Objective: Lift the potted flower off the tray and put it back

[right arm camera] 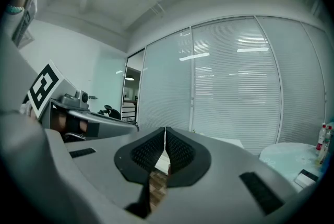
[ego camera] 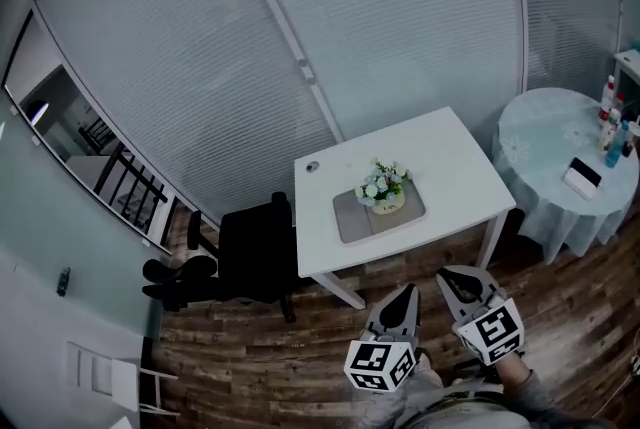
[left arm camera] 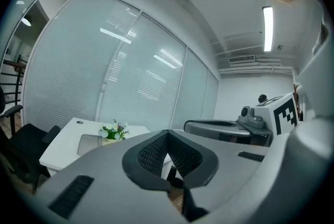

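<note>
Left gripper [left arm camera: 168,133] is seen with jaws fully closed, ribbed pads meeting at the tips, nothing held between them. Right gripper [right arm camera: 165,129] is likewise closed tip to tip and empty. Both are held side by side above the wood-plank floor [ego camera: 560,317], short of the near edge of the white table [ego camera: 450,152], pointed roughly level toward it. The potted flower [ego camera: 384,187], white and pale blossoms with green leaves in a light pot, is seated upright on the grey tray [ego camera: 350,217], on the tray's far half. The tray lies flat near the table's middle. A black office chair [ego camera: 255,252] is parked at the table's left end. A round table with a pale cloth [ego camera: 540,142] stands to the right, carrying bottles [ego camera: 612,112] and a dark flat item [ego camera: 583,175], possibly a phone; too small to confirm. Closed blinds [ego camera: 400,17] are set behind the table.
</note>
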`<state>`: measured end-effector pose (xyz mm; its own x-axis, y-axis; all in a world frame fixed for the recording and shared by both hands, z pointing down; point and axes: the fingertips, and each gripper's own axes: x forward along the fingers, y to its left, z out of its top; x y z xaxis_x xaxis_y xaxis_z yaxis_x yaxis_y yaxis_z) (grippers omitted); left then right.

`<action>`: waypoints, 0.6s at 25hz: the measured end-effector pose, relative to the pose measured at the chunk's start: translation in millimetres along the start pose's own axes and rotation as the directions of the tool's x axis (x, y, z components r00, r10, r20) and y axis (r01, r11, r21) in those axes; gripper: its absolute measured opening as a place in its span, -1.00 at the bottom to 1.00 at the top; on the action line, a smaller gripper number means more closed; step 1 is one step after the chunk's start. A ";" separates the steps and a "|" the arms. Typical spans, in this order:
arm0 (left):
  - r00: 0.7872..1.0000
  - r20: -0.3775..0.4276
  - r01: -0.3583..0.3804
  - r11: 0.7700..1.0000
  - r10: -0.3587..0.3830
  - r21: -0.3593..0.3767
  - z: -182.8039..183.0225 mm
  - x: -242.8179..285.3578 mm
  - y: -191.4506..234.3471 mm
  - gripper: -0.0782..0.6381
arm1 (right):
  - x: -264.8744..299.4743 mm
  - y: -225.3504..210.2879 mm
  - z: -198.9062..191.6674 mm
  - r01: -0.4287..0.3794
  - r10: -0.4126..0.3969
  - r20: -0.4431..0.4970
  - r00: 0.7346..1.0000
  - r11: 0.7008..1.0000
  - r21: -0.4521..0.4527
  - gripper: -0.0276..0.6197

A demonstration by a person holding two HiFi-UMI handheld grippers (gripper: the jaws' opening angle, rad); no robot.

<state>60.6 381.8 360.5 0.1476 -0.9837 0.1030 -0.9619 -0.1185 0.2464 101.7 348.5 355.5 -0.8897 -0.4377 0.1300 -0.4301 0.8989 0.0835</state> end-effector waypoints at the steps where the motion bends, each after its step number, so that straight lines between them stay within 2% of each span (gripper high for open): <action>1: 1.000 0.001 0.010 1.000 -0.010 0.001 2.4 5.8 5.7 -0.78 | 8.7 -1.6 0.2 0.006 -0.006 0.000 1.000 1.000 0.000 -0.85; 7: 0.998 -0.010 0.056 0.998 -0.056 0.019 11.1 26.6 38.4 -0.78 | 54.2 -3.8 4.4 0.033 -0.033 -0.005 0.999 0.999 -0.009 -0.85; 15: 0.998 -0.015 0.059 0.998 -0.058 0.029 16.7 34.0 79.2 -0.78 | 91.2 -2.7 5.1 0.072 -0.072 -0.012 0.997 0.997 0.005 -0.85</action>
<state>-14.4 336.7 367.4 0.2070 -0.9729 0.1030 -0.9578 -0.1800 0.2242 21.0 306.2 362.1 -0.8546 -0.5013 0.1358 -0.4937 0.8653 0.0874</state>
